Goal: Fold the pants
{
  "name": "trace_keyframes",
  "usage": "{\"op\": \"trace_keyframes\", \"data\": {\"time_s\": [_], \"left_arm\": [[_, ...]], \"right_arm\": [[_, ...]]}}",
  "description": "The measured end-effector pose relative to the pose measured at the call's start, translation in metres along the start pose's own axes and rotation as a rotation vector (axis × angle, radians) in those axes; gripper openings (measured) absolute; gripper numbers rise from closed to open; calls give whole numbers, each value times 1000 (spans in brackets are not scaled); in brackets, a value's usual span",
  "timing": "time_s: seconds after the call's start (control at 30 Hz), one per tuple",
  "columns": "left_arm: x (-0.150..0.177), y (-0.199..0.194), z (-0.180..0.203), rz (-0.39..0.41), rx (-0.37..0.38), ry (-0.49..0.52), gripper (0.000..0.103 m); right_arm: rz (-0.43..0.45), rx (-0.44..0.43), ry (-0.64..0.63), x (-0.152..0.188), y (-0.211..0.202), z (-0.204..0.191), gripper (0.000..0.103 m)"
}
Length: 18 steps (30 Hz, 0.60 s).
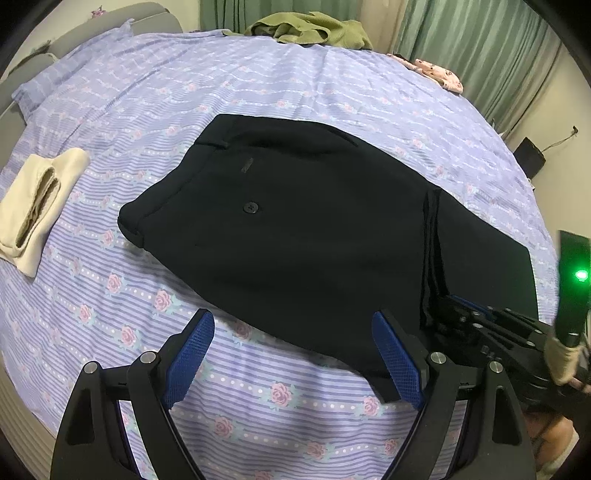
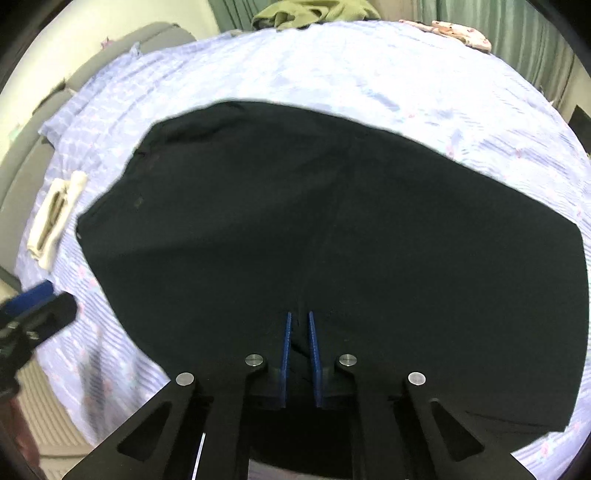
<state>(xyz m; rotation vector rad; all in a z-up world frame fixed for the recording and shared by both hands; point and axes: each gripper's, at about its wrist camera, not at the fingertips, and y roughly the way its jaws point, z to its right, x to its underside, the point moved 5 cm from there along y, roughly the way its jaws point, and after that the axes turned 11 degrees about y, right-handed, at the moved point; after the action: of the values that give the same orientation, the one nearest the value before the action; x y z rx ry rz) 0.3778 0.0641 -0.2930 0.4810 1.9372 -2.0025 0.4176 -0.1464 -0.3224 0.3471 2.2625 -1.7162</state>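
Note:
Black pants lie on the bed, waistband to the left with a button showing, legs folded back on the right. My left gripper is open and empty, just above the pants' near edge. My right gripper is shut on the black pants, pinching a fold of fabric at the near edge between its blue pads. The right gripper also shows in the left wrist view at the folded hem. The left gripper shows in the right wrist view at far left.
The bed has a lilac floral sheet. A folded cream garment lies at left. A green garment and a pink patterned cloth lie at the far edge. Green curtains hang behind.

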Motion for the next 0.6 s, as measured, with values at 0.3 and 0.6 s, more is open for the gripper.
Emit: {"op": "trace_keyframes", "data": {"time_s": [0.3, 0.6], "left_arm": [[0, 1, -4, 1, -13, 2, 88], [7, 6, -28, -19, -60, -54, 88]], "right_arm": [[-32, 3, 31, 9, 4, -4, 11], [-78, -51, -29, 12, 10, -25, 25]]}}
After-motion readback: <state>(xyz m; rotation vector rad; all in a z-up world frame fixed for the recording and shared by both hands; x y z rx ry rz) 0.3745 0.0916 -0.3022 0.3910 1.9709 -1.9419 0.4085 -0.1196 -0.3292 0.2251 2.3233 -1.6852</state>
